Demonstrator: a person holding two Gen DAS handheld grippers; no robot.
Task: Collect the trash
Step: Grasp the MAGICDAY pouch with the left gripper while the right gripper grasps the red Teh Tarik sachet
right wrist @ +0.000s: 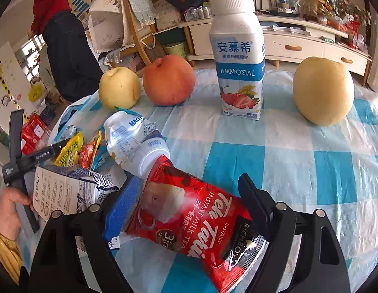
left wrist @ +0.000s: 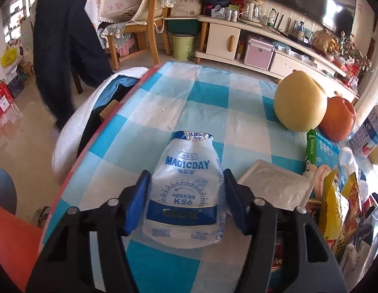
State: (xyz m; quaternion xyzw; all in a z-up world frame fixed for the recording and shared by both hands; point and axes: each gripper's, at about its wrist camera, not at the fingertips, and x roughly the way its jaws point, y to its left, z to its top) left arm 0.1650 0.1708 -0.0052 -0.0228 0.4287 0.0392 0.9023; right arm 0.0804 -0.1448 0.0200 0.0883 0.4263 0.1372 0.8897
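1. Trash on the checked counter (left wrist: 208,92) is being collected, one piece per hand. The crushed MAGICDAY bottle (left wrist: 186,188) lies at lower centre of the left wrist view, with the left tongs (left wrist: 186,190) narrowed onto its sides; the pads appear to touch.
2. The red Teh Tarik sachet (right wrist: 189,222) lies at lower centre of the right wrist view between the wide right tongs (right wrist: 189,205), not yet pinched.
3. Next, I judge: close the right tongs, then lift both pieces.
4. The pomelo (left wrist: 300,101) is not trash.

Right gripper (right wrist: 189,195) straddles red tea packet (right wrist: 196,227).
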